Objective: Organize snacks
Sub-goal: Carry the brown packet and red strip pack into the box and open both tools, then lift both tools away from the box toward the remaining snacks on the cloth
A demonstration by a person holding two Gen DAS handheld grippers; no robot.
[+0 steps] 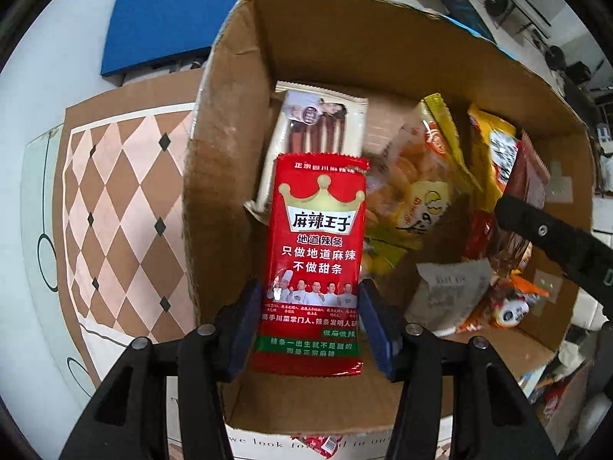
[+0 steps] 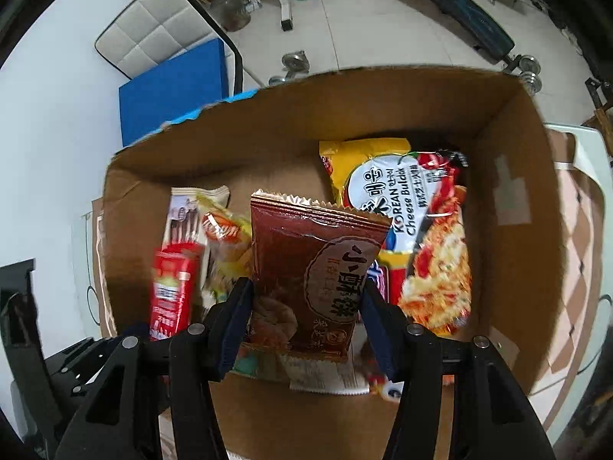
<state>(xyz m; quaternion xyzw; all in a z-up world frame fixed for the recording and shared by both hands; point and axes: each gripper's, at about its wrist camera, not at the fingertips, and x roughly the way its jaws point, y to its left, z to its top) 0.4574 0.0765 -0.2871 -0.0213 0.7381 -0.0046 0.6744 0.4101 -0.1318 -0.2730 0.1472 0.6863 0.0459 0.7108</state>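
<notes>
My left gripper (image 1: 306,318) is shut on a red spicy-strip snack pack (image 1: 318,253) and holds it over the open cardboard box (image 1: 230,145). My right gripper (image 2: 304,318) is shut on a brown noodle snack pack (image 2: 314,264) over the same box (image 2: 509,207). In the box lie a cream stick-snack pack (image 1: 318,122), a clear yellow bag of snacks (image 1: 417,176) and a yellow Korean Cheese Buldak noodle pack (image 2: 398,199). The red pack also shows at left in the right wrist view (image 2: 172,291). The right gripper's arm (image 1: 555,234) shows at right in the left wrist view.
The box stands on a mat with a brown and pink diamond pattern (image 1: 115,199). A blue pad (image 1: 172,19) and a white cushioned chair (image 2: 153,34) lie beyond the box. Gym gear and dumbbells (image 2: 295,61) stand on the tiled floor behind.
</notes>
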